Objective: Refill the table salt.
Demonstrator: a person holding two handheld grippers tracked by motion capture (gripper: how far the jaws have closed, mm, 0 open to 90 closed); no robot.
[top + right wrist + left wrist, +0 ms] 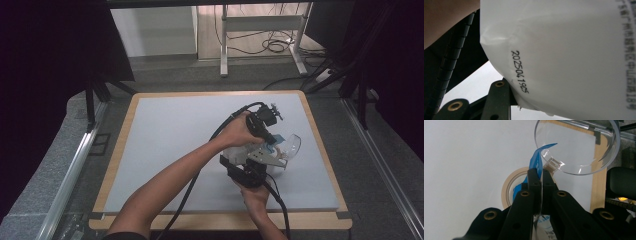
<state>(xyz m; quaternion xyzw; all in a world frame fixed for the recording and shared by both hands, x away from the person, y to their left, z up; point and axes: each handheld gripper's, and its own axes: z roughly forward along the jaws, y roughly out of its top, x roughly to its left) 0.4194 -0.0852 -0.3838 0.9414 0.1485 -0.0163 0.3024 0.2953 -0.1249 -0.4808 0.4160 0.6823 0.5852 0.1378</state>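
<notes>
Jaws of the left gripper (540, 176) are pinching shut on the blue top edge (535, 161) of a white pouch (564, 57), while the right gripper (248, 172) is clamping the pouch's body, low over the desk (165, 135). Tearing cleanly probably means pulling steadily, keeping the opening aimed at the clear cup (576, 145) beside it. The pouch is looking glossy, soft, printed with a date code.
</notes>
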